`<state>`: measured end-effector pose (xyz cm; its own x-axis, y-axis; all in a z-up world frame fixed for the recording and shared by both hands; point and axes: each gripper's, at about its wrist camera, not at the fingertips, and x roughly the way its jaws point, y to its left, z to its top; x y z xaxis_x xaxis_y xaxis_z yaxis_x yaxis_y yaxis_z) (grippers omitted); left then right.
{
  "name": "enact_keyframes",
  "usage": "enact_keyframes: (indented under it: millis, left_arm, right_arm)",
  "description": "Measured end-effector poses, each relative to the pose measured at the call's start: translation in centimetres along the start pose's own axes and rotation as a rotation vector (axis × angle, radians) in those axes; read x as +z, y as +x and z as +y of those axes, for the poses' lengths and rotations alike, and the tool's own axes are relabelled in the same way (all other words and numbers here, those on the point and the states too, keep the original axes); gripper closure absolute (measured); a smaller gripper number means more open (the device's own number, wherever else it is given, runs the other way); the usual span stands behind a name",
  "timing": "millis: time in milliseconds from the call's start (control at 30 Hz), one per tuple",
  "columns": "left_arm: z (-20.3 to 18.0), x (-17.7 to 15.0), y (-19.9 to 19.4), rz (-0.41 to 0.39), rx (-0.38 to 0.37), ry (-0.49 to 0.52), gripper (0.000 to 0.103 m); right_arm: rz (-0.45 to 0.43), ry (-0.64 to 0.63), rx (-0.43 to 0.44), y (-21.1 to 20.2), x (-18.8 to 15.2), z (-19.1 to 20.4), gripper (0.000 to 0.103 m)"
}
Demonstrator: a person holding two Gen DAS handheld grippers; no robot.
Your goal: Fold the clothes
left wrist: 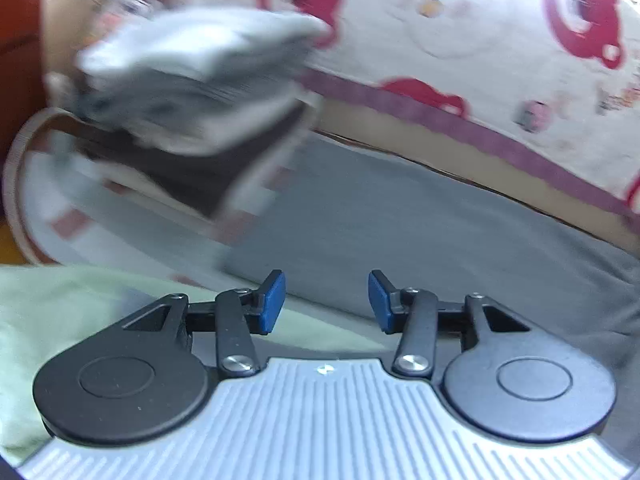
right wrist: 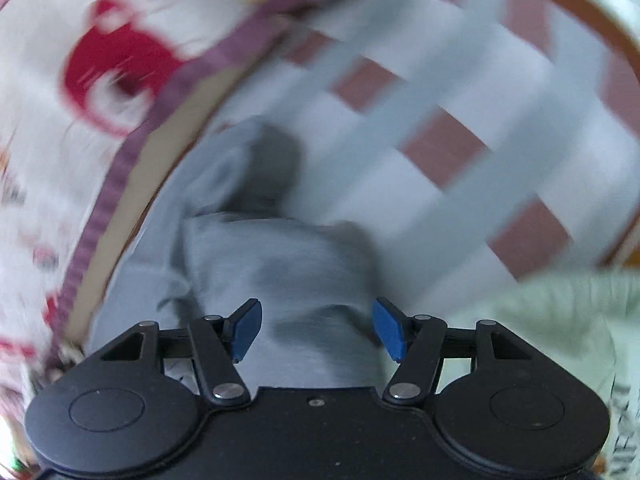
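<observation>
Lying rumpled on the checked cloth (right wrist: 460, 92), just beyond the right gripper (right wrist: 316, 330): a grey garment (right wrist: 280, 264), soft knit, bunched into a rounded hump with a darker fold at its far end. Seemingly spreading flat in the left wrist view as a broad grey sheet (left wrist: 400, 216), filling the middle of the scene up to a wooden edge; hard to say whether one and the same piece. Sitting at far left, a stack of folded clothes (left wrist: 192, 80), pale grey layers over something dark, blurred.

Standing apart, the right gripper's blue pads, nothing pinched between them, only grey fabric showing beneath. Likewise parting, the left gripper (left wrist: 326, 304), narrower in its gap, holding nothing, hovering over the near edge of the grey sheet, with pale green fabric (left wrist: 60, 312) close at near left.

Judging by this: between folds, likely reaching for a fresh hold. Next calling for picking an edge or corner of the grey garment with both sets of pads, then drawing it flat.

Beyond, backing everything, a white quilt (left wrist: 480, 40) printed with red shapes and bound in purple.
</observation>
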<state>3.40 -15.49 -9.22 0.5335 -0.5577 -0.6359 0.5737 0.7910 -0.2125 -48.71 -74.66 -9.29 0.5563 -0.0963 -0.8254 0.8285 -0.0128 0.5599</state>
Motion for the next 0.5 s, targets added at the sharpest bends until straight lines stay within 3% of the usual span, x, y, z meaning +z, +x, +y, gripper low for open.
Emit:
enact_keyframes:
  millis: [100,200,333,500]
  left_arm:
    - [-2.4,-1.0,1.5,0.081,-0.074,0.014,0.058]
    - [-4.7,-2.0,2.4,0.133,-0.134,0.031,0.058]
    - [-7.3,-2.5,3.3,0.201,-0.154,0.132,0.057]
    - [-8.8,-2.0,3.2,0.203,-0.158,0.204,0.057]
  right_arm:
    - [0.065,0.103,0.129,2.3,-0.2,-3.6,0.036]
    - [0.135,0.102,0.212,4.6,-1.0,-4.4,0.036]
    - [0.206,0.09,0.174,7.9,-0.6,-4.5,0.036]
    - [0.182,0.052,0.152,11.3,0.6,-3.2,0.032]
